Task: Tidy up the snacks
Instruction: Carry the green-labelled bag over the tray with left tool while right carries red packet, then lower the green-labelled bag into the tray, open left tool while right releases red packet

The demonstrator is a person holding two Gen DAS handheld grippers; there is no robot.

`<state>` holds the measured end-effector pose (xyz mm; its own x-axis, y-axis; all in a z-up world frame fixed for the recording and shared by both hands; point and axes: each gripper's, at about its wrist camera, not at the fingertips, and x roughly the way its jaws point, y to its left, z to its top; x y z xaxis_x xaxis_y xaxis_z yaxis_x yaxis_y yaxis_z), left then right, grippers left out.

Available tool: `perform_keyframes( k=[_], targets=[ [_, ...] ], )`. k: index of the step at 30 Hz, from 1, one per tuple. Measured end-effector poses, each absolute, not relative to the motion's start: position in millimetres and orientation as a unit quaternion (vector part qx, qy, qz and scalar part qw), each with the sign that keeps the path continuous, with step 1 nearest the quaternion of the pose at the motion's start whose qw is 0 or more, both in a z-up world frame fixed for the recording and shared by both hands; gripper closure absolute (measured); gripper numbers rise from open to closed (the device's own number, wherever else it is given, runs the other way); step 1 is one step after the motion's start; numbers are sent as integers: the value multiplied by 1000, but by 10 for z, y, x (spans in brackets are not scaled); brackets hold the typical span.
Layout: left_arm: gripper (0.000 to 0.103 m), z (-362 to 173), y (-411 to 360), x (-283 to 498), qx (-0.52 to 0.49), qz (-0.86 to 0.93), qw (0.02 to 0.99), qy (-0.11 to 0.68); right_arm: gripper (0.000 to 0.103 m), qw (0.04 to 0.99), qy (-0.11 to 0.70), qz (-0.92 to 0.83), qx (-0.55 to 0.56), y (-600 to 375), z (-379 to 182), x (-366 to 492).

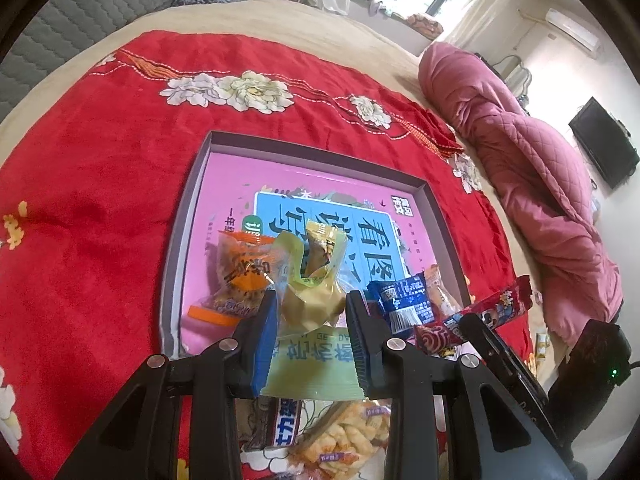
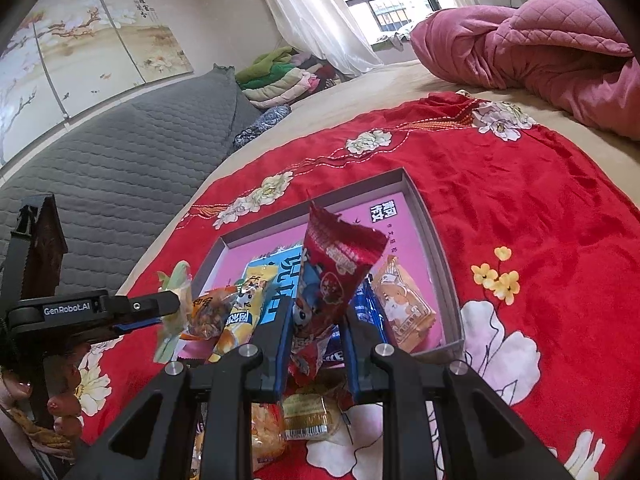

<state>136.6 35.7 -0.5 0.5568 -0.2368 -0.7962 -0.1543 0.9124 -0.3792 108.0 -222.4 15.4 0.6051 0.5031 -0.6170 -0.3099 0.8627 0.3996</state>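
Left wrist view: the left gripper (image 1: pixel 312 316) has its jaws clenched on a pale green crinkly plastic snack packet (image 1: pixel 310 300), held over the near edge of the shallow grey cardboard box with a pink printed floor (image 1: pixel 436 208). An orange-wrapped snack (image 1: pixel 240 276) already lies inside the box, left of the held packet.

Right wrist view: the right gripper (image 2: pixel 316 336) grips a red foil snack wrapper (image 2: pixel 332 276), also over the box's near edge — both snacks look mid-delivery. Next, each likely needs lowering into the box before the jaws let go; more packets wait on the red flowered bedspread (image 2: pixel 540 208) short of the box.
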Motion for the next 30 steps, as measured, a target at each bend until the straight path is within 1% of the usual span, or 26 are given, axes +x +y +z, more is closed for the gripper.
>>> perform_keyframes(
  k=[16,30],
  targets=[
    [69,-129,131,1547,-192,-36,854,482,80,892,373,209,143,-2299,104,1215],
    [69,-221,45,1609,-184,-39,851,490,80,907,367,173,114,-2329,80,1295]
  ],
)
